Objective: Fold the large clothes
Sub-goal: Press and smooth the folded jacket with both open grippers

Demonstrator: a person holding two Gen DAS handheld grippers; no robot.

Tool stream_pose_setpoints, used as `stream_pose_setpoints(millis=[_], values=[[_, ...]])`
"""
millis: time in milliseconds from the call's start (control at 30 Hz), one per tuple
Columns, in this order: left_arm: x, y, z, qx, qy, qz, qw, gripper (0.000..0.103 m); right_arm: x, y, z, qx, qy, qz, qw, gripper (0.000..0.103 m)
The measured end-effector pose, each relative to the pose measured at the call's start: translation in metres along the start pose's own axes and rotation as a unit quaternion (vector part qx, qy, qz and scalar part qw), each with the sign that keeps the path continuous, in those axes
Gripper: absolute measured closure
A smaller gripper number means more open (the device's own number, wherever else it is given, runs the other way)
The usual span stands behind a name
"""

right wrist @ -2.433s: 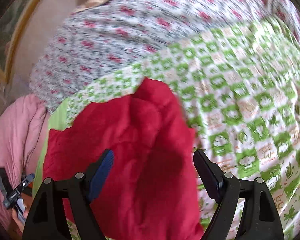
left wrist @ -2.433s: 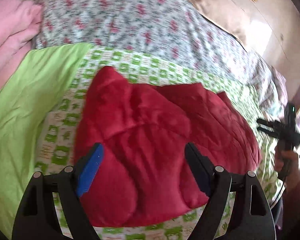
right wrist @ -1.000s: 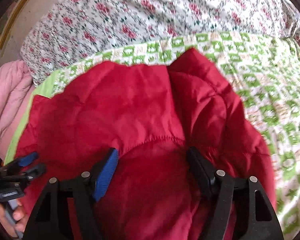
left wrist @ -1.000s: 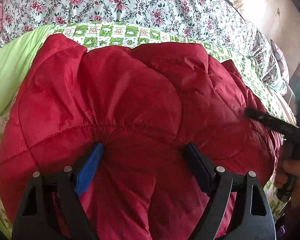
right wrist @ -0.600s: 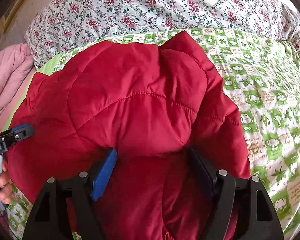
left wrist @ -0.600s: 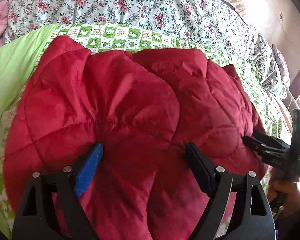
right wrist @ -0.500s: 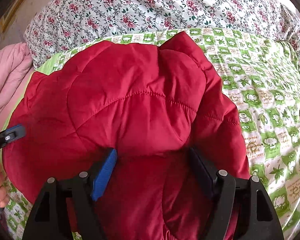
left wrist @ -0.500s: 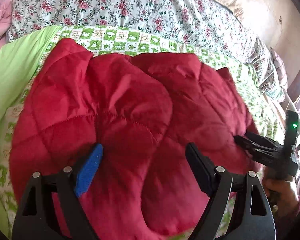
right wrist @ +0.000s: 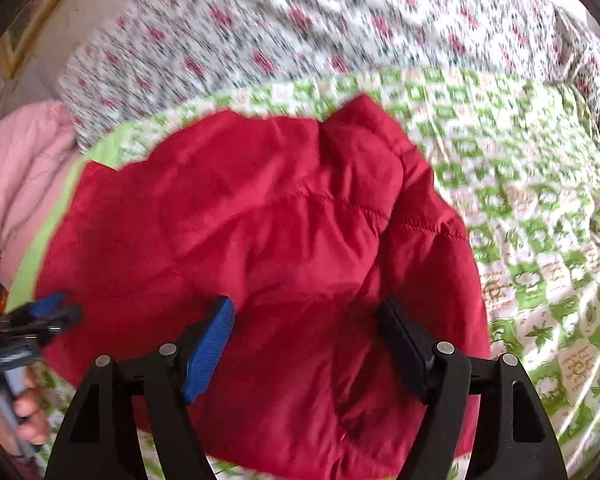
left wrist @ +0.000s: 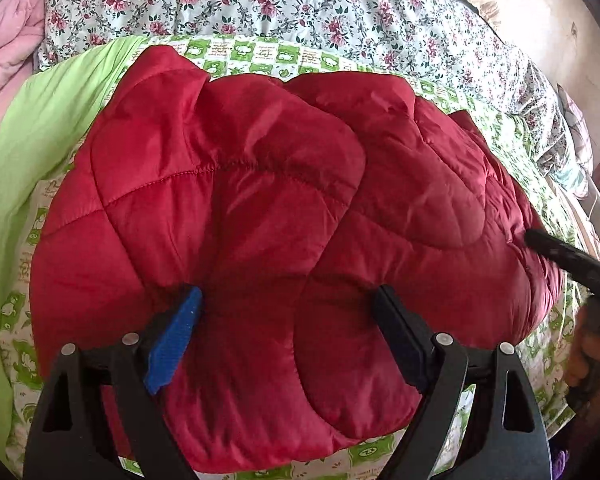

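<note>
Closest to me, my left gripper point(left wrist: 286, 308) has its jaws spread wide over the near part of the red quilted jacket point(left wrist: 260, 208), the blue pad point(left wrist: 174, 346) and the black pad point(left wrist: 398, 342) both pressed against the fabric but gripping nothing. My right gripper point(right wrist: 306, 322) is likewise wide apart above the same jacket, holding nothing; from the left camera I see only its dark fingers point(left wrist: 560, 254) poking in at the jacket's right edge, and I cannot tell from there whether they touch the cloth. The jacket lies bunched in a puffy mound on the green-and-white checked sheet point(right wrist: 540, 240), its near hem close to the edge of the bed, with a narrow strip of sheet showing below it. To the jacket's right the sheet runs bare and wide, so there is room on that side; to its left a plain lime-green cloth point(left wrist: 32, 136) lies just beside it. The stitching divides the jacket into padded panels, and one corner sticks up as a peak toward the far side. Beyond it lies a floral bedspread point(left wrist: 300, 4), with a pink blanket point(left wrist: 8, 40) at the far left. The right camera is smeared by motion, so the floral print and the sheet's pattern are hard to read there, and the jacket's sleeves and collar are hidden in the folds.
</note>
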State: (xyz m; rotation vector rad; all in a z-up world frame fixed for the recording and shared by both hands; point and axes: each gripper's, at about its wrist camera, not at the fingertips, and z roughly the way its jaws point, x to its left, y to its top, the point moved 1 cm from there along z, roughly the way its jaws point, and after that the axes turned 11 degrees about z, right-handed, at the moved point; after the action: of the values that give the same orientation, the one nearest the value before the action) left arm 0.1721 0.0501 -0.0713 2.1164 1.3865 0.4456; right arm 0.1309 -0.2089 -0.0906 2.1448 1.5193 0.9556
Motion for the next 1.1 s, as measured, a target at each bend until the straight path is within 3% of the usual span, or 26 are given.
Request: stream_pose_setpoints(millis=[133,233,367,800,1100], values=[[0.0,0.0,0.0,-0.001,0.001,0.0,1.0,0.015,0.015,-0.009,-0.014,-0.009,0.016,-0.035,0.999,0.026],[-0.001,-0.002,0.001,-0.001,0.005,0.004,1.0,0.015,0.011,-0.021,0.015,0.034,-0.014,-0.049,0.998,0.026],[-0.002,-0.004,0.001,0.0,0.007,0.002,1.0,0.015,0.001,-0.025,0.028,0.029,-0.006,-0.045,0.999,0.023],[-0.002,-0.004,-0.01,0.006,0.024,-0.028,0.9993,0.014,0.007,-0.022,0.017,0.035,-0.028,-0.047,0.998,0.022],[-0.006,-0.015,-0.02,0.002,0.054,-0.023,0.9983,0.014,0.009,-0.024,-0.002,0.027,-0.014,-0.043,0.999,0.022]])
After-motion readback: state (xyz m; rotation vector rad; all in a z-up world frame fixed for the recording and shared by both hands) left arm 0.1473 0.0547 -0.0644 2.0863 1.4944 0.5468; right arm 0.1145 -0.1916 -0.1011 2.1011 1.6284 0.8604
